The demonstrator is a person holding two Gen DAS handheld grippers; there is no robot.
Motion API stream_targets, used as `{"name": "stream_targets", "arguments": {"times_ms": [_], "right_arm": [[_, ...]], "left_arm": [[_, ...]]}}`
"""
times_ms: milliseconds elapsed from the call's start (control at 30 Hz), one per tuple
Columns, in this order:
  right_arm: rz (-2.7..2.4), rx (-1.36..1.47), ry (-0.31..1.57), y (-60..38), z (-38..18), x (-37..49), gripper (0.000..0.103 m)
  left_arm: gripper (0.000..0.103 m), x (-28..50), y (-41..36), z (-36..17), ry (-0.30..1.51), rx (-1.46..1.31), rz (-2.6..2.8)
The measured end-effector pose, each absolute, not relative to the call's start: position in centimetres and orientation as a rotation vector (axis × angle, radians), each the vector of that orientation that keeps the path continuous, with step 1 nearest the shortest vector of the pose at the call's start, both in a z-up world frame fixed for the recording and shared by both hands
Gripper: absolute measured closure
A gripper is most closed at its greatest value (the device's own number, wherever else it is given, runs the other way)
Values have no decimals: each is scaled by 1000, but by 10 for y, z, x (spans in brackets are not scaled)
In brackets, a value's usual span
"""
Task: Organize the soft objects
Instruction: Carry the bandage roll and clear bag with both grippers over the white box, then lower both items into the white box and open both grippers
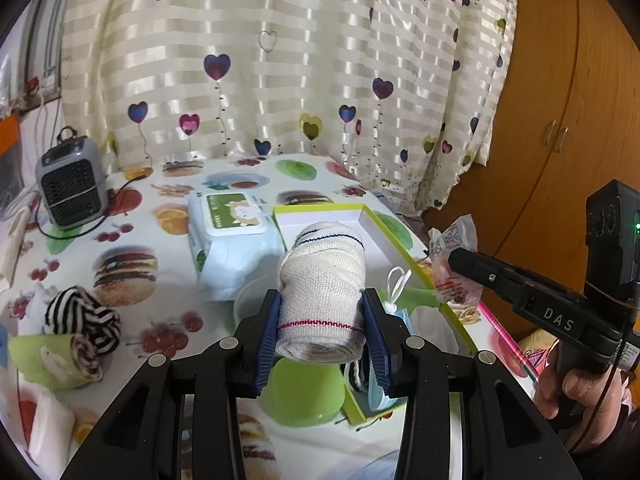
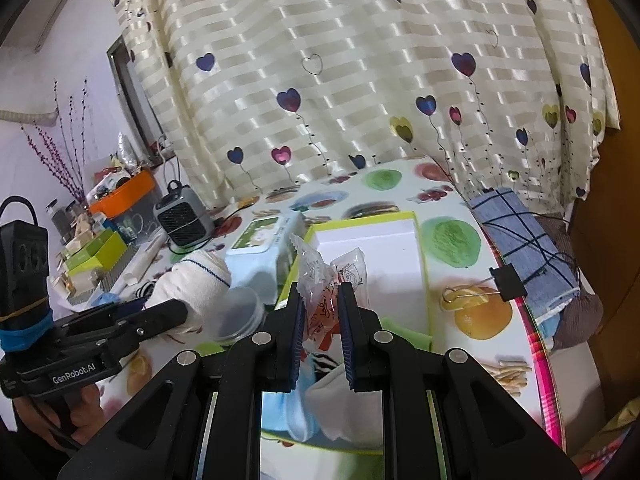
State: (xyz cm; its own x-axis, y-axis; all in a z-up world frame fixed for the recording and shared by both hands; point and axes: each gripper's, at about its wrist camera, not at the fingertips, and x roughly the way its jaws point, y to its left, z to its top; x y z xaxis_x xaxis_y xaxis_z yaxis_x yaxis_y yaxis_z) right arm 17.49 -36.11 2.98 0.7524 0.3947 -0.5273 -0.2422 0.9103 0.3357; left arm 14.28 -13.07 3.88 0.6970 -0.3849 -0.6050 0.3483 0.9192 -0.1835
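Food-print counter (image 1: 168, 280) before us | our left claw (image 1: 322, 320) clamps the white rolled gauze bandage (image 1: 320, 280) | our right claw (image 2: 323, 320) pinches the crinkly clear plastic packet (image 2: 320, 280)

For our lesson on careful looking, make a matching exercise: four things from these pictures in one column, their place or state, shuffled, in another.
Things:
1. bandage roll
2. plastic packet
3. binder clip
4. striped sock

Places:
A. lying on the table
B. held in the left claw
C. clipped at the table's edge
D. held in the right claw

Pairs: 1-B, 2-D, 3-C, 4-A
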Motion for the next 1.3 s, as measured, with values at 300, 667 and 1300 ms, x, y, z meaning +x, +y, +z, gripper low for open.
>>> {"name": "stream_targets", "arguments": {"times_ms": [300,667,1300], "right_arm": [[346,271,681,-369,7,196,86],[350,292,741,-376,-19,213,85],[319,219,687,-371,-4,205,58]], "left_arm": [[64,165,-161,30,710,-32,-435],[64,191,-189,10,765,3,-454],[63,202,-190,13,766,-18,-486]]}}
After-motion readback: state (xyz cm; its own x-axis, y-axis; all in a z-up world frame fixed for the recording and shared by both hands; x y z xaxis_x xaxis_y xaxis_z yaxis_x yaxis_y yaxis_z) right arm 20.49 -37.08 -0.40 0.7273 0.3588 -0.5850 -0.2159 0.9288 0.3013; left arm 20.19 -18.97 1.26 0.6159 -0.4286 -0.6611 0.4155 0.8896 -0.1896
